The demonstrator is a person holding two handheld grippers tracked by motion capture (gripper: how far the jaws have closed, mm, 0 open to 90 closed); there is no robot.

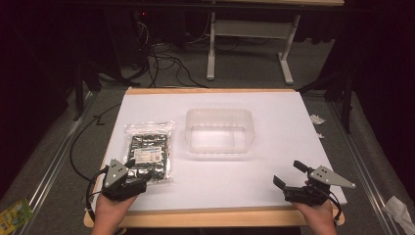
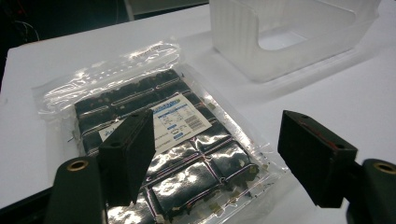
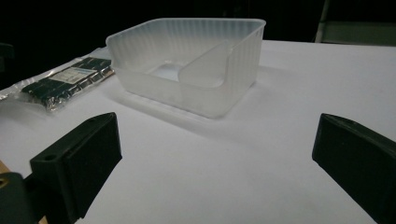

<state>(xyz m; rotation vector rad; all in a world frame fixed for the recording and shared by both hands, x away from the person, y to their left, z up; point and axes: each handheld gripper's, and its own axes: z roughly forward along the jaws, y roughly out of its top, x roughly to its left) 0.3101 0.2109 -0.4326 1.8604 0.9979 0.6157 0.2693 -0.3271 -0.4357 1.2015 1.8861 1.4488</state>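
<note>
A clear plastic bag of dark packets (image 1: 149, 150) with a white label lies flat on the white table, left of centre. My left gripper (image 1: 131, 172) is open at the bag's near edge; in the left gripper view its jaws stand wide apart over the bag (image 2: 154, 135) and hold nothing. A translucent plastic bin (image 1: 219, 131) with a cut-out front wall stands at the table's middle. My right gripper (image 1: 289, 175) is open near the front right edge, well short of the bin (image 3: 191, 63), with bare table between its jaws.
The white table top (image 1: 274, 161) has a wooden rim. Cables and a table frame (image 1: 249, 44) lie on the floor beyond the far edge. Small scraps of white paper (image 1: 317, 119) lie off the right side. A green packet (image 1: 14, 213) sits on the floor at lower left.
</note>
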